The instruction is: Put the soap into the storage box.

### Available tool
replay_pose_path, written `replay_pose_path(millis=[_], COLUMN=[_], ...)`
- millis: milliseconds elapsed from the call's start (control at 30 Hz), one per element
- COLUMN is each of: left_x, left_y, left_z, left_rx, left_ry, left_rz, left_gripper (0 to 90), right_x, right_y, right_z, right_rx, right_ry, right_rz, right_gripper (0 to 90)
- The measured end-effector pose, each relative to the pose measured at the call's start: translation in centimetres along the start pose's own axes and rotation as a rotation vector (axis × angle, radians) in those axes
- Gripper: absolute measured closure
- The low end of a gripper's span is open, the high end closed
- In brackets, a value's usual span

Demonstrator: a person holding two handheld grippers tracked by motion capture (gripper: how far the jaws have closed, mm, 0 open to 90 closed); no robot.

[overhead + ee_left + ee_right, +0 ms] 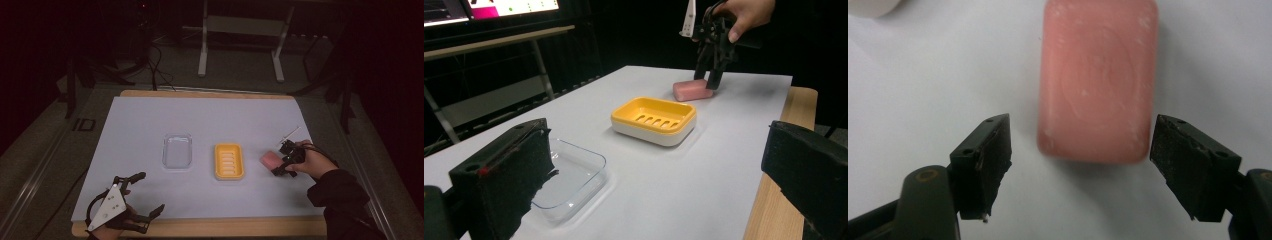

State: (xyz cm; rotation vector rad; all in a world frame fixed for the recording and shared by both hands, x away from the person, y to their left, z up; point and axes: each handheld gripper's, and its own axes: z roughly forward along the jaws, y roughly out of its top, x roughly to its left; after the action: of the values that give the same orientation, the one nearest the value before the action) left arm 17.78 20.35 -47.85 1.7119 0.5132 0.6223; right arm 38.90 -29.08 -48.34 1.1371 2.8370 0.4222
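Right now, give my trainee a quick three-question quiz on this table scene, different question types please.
1. True or false: the pink soap lies in the yellow soap dish.
2. Which gripper is at the soap? A) left gripper B) right gripper
3. Fill in: the clear tray sits to the ____ of the yellow dish in the high view.

Key: 1. False; it lies on the table, beside the dish. 2. B, open, one jaw on each side of the soap. 3. Left.
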Motion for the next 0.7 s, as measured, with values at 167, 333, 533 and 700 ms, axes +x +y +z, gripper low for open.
replay_pose_path(millis=[167, 333, 533, 700], left_x=[0.0, 0.0, -0.1, -0.1], left_y=[0.0, 0.0, 0.0, 0.0], left_z=[0.0, 0.0, 0.0, 0.1], left_rx=[0.002, 0.001, 0.001, 0.007], left_ry=[-0.003, -0.006, -0.006, -0.009], left_rz=[0.0, -0.001, 0.0, 0.002], left_gripper=[0.6, 0.6, 0.6, 0.6], right_x=[-0.1, -0.1, -0.5, -0.6], right_y=[0.7, 1.1, 1.3, 1.6], right_z=[0.1, 0.3, 1.1, 1.8], right_rx=[-0.059, -0.079, -0.06, -0.043], right_ry=[-0.02, -0.013, 0.005, 0.002], right_rz=[-0.034, -0.038, -0.01, -0.014], right_gripper=[29.2, 29.8, 32.6, 34.1])
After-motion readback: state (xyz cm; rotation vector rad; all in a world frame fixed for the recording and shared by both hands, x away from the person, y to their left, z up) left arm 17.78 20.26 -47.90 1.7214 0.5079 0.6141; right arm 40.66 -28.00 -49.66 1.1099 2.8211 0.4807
